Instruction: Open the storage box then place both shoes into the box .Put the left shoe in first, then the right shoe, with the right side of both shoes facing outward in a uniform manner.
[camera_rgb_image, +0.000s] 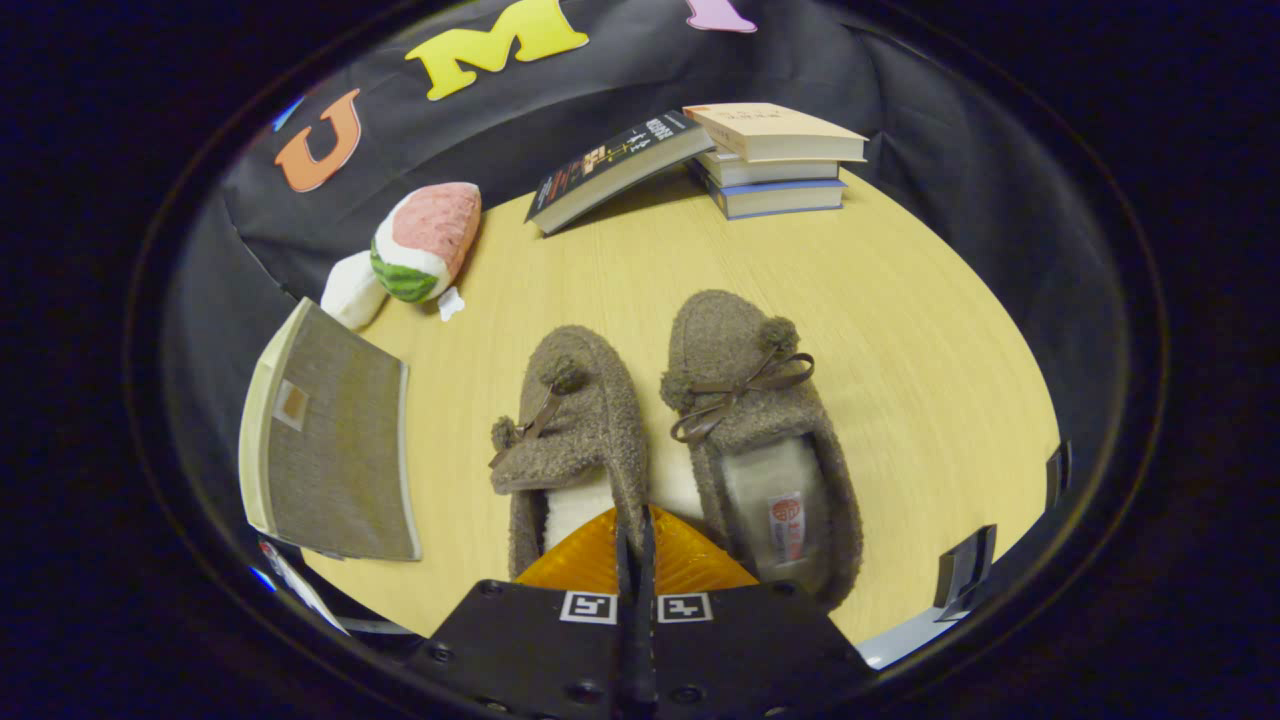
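Shoes waiting, fingers pressed together

Shoes lie side by side in the middle of the table (900, 330), toes pointing away from the gripper (636, 540); the left shoe (575, 440) sits just ahead of the fingers, the right shoe (760, 440) touching or nearly touching it on the other side. The fingers are closed against each other with nothing between them, their tips over the left shoe's inner rim near the heel.

The box (330, 440) lies well to the left of the shoes, lid down (so opening it looks like the step not yet done). Beyond are a plush toy (425, 240) and a stack of books (770, 160), one book (610, 165) leaning on it.

Both shoes look light and soft: fuzzy fleece uppers, a small bow on each, pale lining inside; they should squash under a pinch rather than slip. I would take each by the stiffer heel wall or the collar edge, one finger inside and one outside; the bow is too flimsy to carry by; a grip on the floppy toe cap would probably let the shoe sag and twist.
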